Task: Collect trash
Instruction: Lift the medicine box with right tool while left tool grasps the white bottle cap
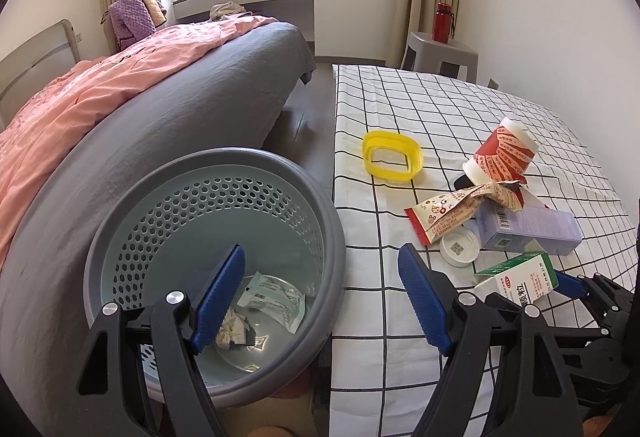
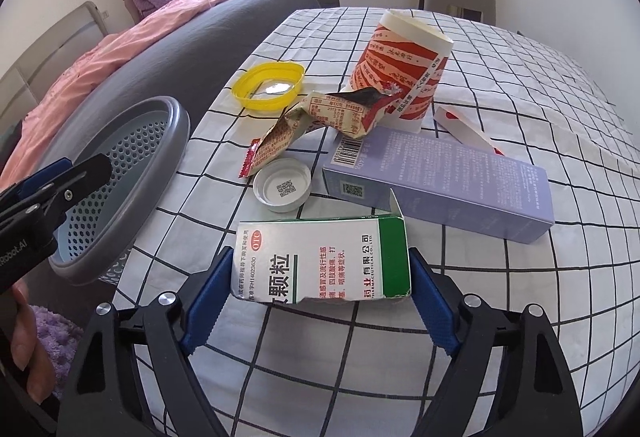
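A grey perforated trash basket (image 1: 336,237) stands between bed and table; a plastic packet (image 1: 276,295) and crumpled paper (image 1: 232,331) lie inside. My left gripper (image 1: 324,297) is open and empty over its rim. My right gripper (image 2: 320,289) is shut on a green and white medicine box (image 2: 324,261) just above the checked tablecloth (image 2: 360,349); it also shows in the left wrist view (image 1: 520,277). On the table lie a purple box (image 2: 440,177), a white cap (image 2: 282,187), a crumpled wrapper (image 2: 316,121), a red paper cup (image 2: 400,73) and a yellow lid (image 2: 268,83).
A bed with a pink quilt (image 1: 100,85) and grey sheet runs along the left. A grey stool (image 1: 440,53) with a red bottle (image 1: 442,23) stands at the back right. The basket also shows in the right wrist view (image 2: 176,133), left of the table edge.
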### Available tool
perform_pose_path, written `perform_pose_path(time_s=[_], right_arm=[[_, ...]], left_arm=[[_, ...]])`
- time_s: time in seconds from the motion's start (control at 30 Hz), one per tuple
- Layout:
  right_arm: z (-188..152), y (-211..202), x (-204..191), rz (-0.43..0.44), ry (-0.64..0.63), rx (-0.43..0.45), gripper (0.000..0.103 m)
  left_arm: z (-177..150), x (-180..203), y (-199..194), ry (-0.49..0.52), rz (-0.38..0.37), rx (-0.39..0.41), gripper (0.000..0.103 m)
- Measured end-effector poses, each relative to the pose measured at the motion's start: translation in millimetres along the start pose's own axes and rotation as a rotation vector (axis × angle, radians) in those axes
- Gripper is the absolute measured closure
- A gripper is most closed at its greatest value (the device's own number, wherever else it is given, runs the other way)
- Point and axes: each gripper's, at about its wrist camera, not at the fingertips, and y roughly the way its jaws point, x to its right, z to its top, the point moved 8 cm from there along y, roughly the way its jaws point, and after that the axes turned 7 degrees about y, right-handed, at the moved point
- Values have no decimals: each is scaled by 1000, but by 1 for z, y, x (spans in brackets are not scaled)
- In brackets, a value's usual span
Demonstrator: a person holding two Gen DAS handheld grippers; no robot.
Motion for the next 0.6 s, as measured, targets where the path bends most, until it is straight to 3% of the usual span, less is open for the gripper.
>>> perform_pose_path(time_s=[0.37,0.6], right_arm=[[-7,-49,54,-43,124,62,21],[-9,-65,77,-61,171,92,21]], left_arm=[[-1,43,9,56,-77,-20,27],[-9,82,37,53,-156,-97,27]])
